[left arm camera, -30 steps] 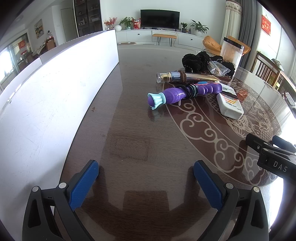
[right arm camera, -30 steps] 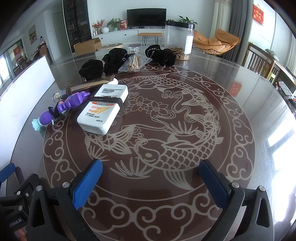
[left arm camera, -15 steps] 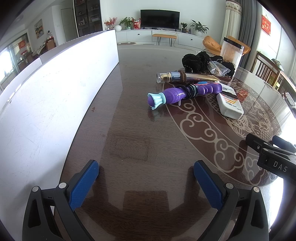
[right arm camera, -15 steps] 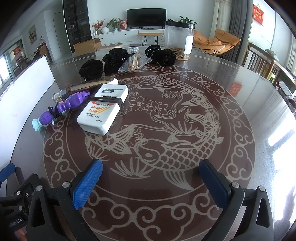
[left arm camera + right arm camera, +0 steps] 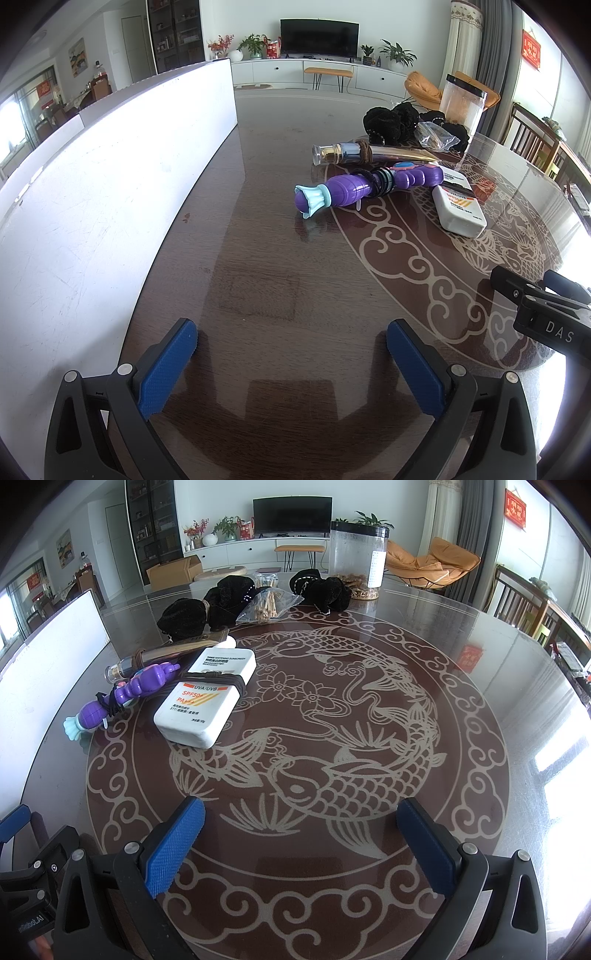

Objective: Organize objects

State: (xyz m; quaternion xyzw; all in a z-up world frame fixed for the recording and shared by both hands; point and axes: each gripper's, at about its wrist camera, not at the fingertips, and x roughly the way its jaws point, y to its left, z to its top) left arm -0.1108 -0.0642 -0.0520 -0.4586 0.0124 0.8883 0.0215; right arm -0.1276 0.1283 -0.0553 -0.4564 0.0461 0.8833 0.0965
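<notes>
A purple toy (image 5: 365,184) (image 5: 125,694) with a pale blue tip and a black hair tie around it lies on the table. Beside it lie a white sunscreen bottle (image 5: 460,206) (image 5: 207,698) wrapped by a black band and a gold tube (image 5: 369,153) (image 5: 166,653) with a brown tie. Black scrunchies (image 5: 388,122) (image 5: 221,602) and a clear bag of small sticks (image 5: 269,605) sit behind them. My left gripper (image 5: 291,332) is open, well short of the toy. My right gripper (image 5: 301,810) is open over the fish pattern, with nothing between its fingers.
A long white board (image 5: 110,177) stands along the table's left side. A tall clear jar (image 5: 356,557) (image 5: 463,103) stands at the back. The glass table (image 5: 517,672) bears a koi pattern. Chairs (image 5: 524,605) stand at the right.
</notes>
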